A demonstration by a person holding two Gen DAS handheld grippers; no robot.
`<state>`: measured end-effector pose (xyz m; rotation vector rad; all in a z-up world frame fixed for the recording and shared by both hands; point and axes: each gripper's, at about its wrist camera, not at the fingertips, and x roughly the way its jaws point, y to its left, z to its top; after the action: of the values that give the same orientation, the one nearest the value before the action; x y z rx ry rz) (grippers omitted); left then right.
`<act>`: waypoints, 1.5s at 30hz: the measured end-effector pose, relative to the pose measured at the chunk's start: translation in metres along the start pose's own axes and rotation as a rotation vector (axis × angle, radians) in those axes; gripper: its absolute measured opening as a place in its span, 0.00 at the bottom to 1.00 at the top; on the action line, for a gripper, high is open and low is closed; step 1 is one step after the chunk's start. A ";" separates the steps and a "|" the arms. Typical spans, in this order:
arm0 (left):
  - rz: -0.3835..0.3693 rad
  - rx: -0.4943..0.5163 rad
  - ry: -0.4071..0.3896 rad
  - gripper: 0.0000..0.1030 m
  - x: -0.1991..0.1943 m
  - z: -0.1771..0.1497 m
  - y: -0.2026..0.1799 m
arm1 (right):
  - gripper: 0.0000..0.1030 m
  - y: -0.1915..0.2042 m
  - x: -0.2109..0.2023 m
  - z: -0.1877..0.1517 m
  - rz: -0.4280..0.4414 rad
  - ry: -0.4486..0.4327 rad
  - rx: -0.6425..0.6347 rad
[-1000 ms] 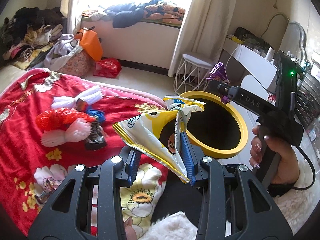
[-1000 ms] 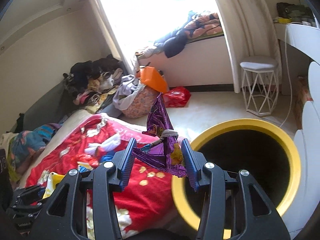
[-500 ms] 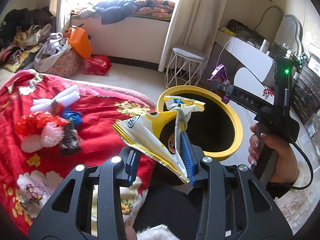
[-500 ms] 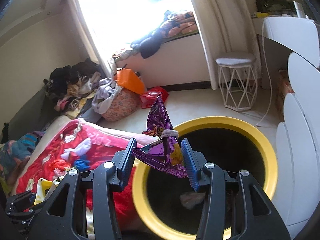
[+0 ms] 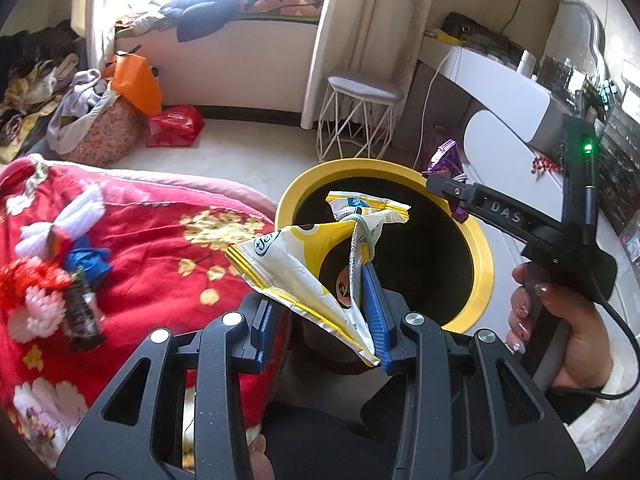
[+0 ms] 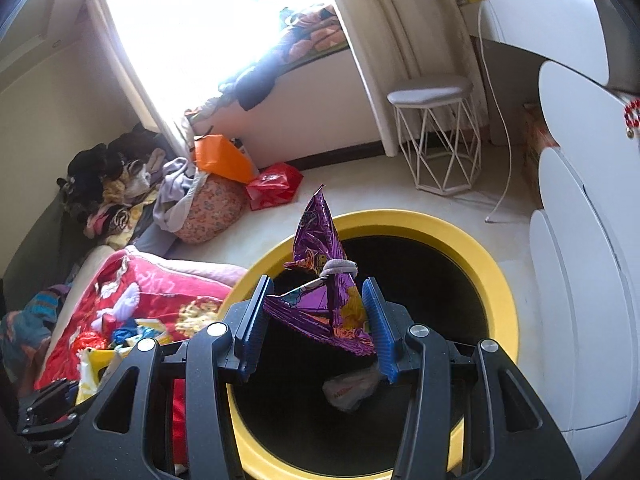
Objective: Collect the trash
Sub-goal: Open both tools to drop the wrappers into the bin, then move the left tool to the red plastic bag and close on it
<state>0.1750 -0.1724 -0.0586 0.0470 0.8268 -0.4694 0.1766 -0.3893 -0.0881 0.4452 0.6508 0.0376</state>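
Beside the red blanket point(image 5: 132, 248), both jaws grip wrappers over the yellow-rimmed bin point(image 6: 502, 292): left the yellow wrapper point(image 5: 304, 268), right the purple wrapper point(image 6: 324, 280).

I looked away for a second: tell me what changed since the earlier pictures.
Both grippers swung from over the red blanket toward the yellow-rimmed bin; the right gripper now hangs over its opening, the left gripper at its near edge. Unchanged: yellow snack bag and purple wrapper stay clamped.
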 end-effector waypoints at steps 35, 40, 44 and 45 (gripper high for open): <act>0.117 -0.140 -0.157 0.90 -0.047 0.004 0.047 | 0.78 0.039 -0.034 0.000 0.047 -0.124 -0.095; 0.154 -0.172 -0.193 0.90 -0.065 -0.001 0.063 | 0.79 0.063 -0.039 -0.006 0.081 -0.128 -0.141; 0.184 -0.208 -0.220 0.90 -0.079 -0.004 0.081 | 0.79 0.084 -0.040 -0.014 0.111 -0.116 -0.181; 0.190 -0.213 -0.223 0.90 -0.081 -0.006 0.085 | 0.79 0.088 -0.041 -0.015 0.119 -0.113 -0.188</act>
<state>0.1595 -0.0641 -0.0158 -0.1209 0.6415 -0.2016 0.1440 -0.3105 -0.0390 0.3018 0.5041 0.1836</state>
